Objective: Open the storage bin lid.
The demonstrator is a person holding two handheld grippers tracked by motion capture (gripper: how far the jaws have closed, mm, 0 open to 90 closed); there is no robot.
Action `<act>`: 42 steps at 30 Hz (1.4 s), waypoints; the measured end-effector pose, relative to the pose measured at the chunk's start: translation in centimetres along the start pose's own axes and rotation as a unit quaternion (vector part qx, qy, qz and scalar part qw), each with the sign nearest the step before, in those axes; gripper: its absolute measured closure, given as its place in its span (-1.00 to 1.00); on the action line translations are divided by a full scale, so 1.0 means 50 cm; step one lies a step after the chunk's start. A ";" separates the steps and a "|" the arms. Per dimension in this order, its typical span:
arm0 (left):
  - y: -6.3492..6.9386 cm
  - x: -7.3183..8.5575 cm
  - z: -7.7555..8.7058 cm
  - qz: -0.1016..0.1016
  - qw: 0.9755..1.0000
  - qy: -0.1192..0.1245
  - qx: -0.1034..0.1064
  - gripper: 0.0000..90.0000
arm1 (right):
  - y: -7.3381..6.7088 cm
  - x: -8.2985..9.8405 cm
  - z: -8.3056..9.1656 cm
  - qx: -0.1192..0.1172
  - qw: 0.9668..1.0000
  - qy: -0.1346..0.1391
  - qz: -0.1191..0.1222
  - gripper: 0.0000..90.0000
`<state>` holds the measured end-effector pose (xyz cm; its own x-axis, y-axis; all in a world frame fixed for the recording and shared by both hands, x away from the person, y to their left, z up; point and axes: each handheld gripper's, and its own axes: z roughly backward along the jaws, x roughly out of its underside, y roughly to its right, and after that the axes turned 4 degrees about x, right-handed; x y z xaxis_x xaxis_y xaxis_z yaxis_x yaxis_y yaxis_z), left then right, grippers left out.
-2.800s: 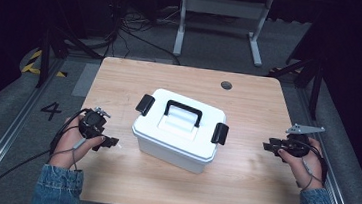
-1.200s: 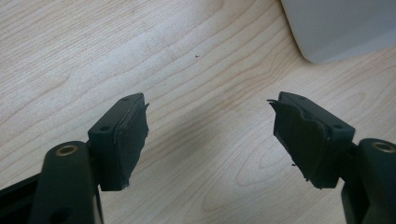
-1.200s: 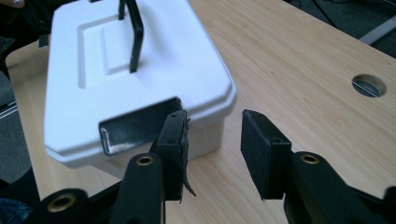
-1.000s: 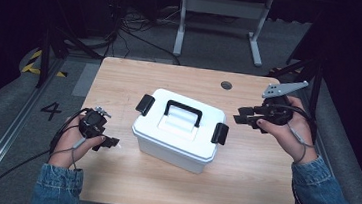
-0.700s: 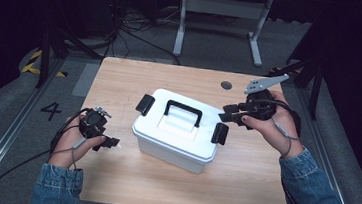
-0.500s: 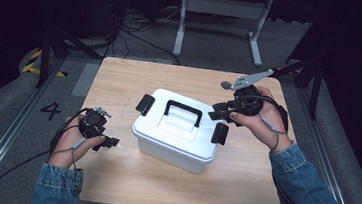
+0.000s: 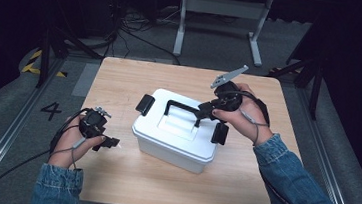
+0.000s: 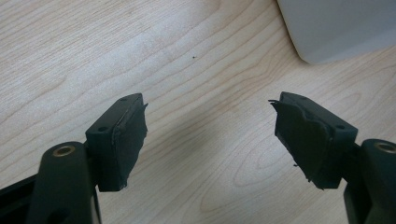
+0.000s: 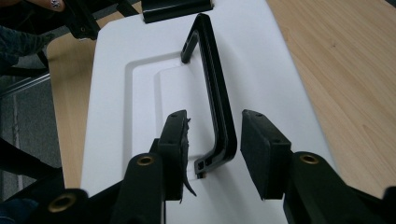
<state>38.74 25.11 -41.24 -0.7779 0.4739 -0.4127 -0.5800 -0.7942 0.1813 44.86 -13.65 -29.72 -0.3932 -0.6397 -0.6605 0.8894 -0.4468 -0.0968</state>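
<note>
A white lidded box (image 7: 172, 144) stands in the middle of the wooden table, with a black carry handle (image 7: 182, 107) upright on its lid and a black latch at each end (image 7: 144, 104) (image 7: 220, 133). My right gripper (image 7: 200, 116) hovers over the lid's right part, open. In the right gripper view its jaws (image 9: 215, 119) straddle the near end of the handle (image 9: 212, 79) without touching it, above the white lid (image 9: 140, 102). My left gripper (image 7: 109, 143) rests low on the table left of the box, open, with bare wood between its pads (image 8: 210, 135). A corner of the box (image 8: 336, 28) lies ahead of it.
The table (image 7: 170, 191) has bare wood in front of the box and along its far edge. A metal stand (image 7: 223, 8) and cables lie on the floor beyond the table. A painted 4 (image 7: 50, 111) marks the floor at the left.
My right hand has swung in from the table's right side, leftward over the box, and its jaws now sit around the handle's end. The left hand has stayed put.
</note>
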 end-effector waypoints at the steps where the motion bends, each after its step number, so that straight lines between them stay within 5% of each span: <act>1: 0.000 0.000 0.000 0.000 1.000 0.000 0.000 -0.43 | 0.000 0.000 0.000 0.000 1.000 0.000 0.000 0.38; 19: -0.002 0.001 -0.002 0.002 1.000 -0.001 0.004 -0.43 | 0.001 -0.026 -0.074 -0.002 0.999 -0.035 0.010 0.58; 31: -0.004 0.002 -0.003 0.001 1.000 -0.003 0.006 -0.43 | -0.005 -0.041 -0.077 -0.023 0.998 -0.050 0.008 0.84; 42: -0.003 0.001 -0.003 0.002 1.000 -0.002 0.005 -0.43 | -0.014 -0.044 -0.076 -0.025 0.998 -0.054 0.029 0.87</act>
<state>38.82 25.22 -41.42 -0.7814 0.4723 -0.4079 -0.5792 -0.7922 0.1923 45.97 -9.57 -31.01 -0.3614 -0.7281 -0.5825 0.9209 -0.3767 -0.1005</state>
